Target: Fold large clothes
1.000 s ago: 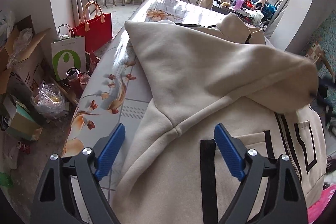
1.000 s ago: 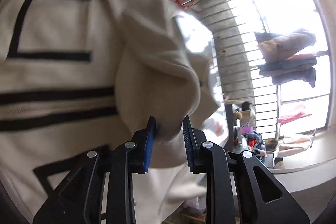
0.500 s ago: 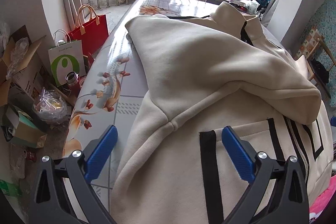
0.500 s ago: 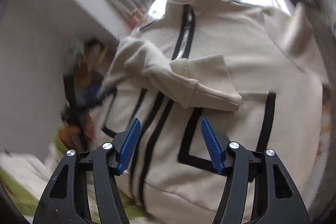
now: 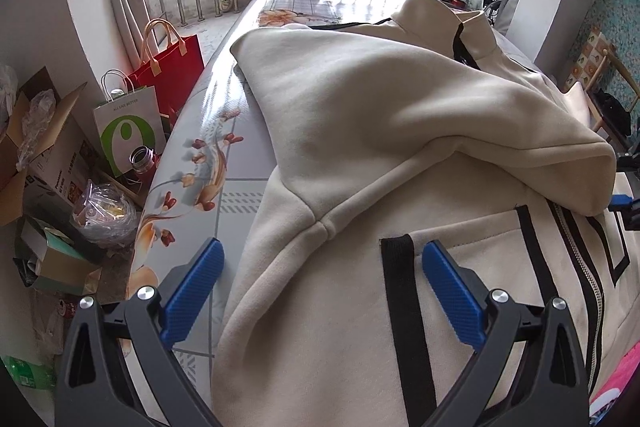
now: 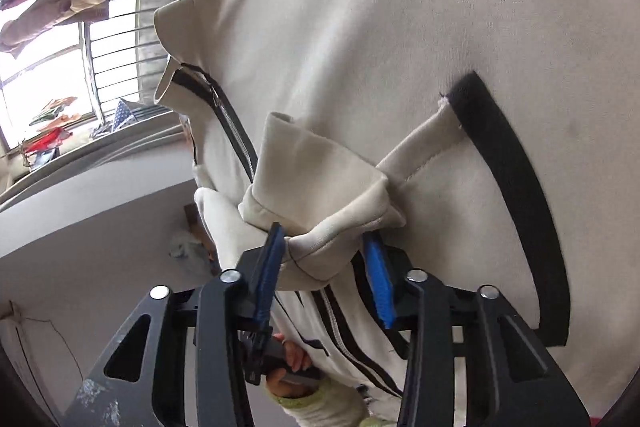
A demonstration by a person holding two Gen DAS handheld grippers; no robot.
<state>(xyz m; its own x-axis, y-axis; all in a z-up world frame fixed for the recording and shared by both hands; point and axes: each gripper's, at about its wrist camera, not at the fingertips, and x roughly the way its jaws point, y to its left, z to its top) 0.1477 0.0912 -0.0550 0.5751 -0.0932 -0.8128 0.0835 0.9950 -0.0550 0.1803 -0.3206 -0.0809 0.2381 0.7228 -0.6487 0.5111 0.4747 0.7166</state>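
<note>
Where bags stand, white bag (image 5: 127,131) reads "ALL LIVE BETTER", box lettering unreadable

- Between your left gripper (image 5: 322,259) fingers, only flat jacket (image 5: 360,327): you can pass.
- Ahead, the folded sleeve (image 5: 420,115) blocks you.
- Outside the left finger: bare table (image 5: 236,179).

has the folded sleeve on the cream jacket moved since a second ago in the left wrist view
Yes. The sleeve has sunk and settled: a second ago its cuff end was lifted above the jacket's black-trimmed pocket; now it lies draped just above that pocket.
</note>
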